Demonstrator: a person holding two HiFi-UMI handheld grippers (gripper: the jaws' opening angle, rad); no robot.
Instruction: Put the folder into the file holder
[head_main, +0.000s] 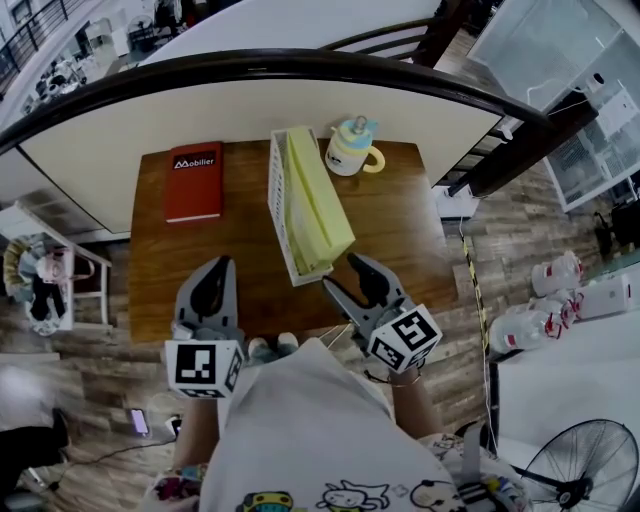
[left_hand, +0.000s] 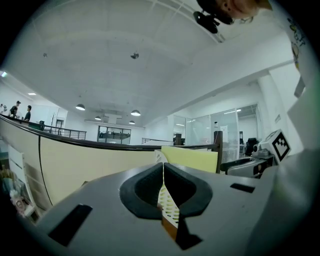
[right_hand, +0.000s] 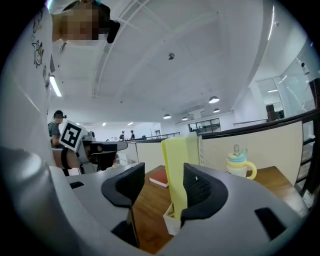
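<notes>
Both grippers empty, and the folder sits in the file holder

Nearest us, the left gripper is pinched together on nothing and the right gripper gapes wide. Just beyond, the yellow folder stands on edge in the white file holder. We'd judge it light, thin and bendy, best pinched at its top edge.

Bright, even indoor light falls from round ceiling lamps and a strip light high above the tabletop, which carries only soft, faint shadows. The 2 gripper views bulge heavily, with black corners; the head view bows lines beyond the tabletop.
</notes>
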